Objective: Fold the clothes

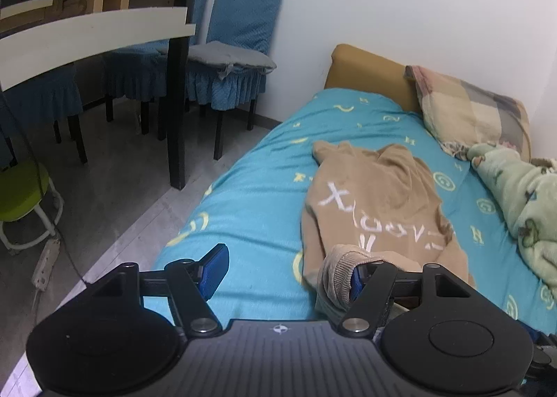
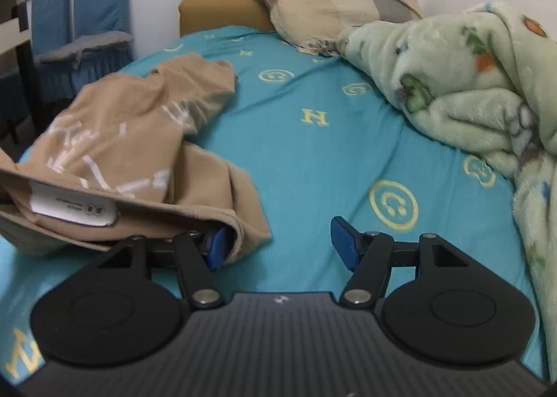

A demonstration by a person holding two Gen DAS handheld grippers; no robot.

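Tan knit sweatshirt with white lettering [image 1: 376,209]: long axis runs toward headboard; ribbed hem draped over inner fingers; left gripper [image 1: 289,273] and right gripper [image 2: 278,244] are spread, nothing clamped.

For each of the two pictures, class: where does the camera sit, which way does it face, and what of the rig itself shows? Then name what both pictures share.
Left wrist: sits on the left gripper, looking down the bed toward the headboard, chairs at left; its jaws stand apart, a ribbed cuff draped over one finger.
Right wrist: sits on the right gripper, facing the same headboard; jaws apart, the hem over one pad.
Shared: tan sweatshirt, pillow, green blanket.
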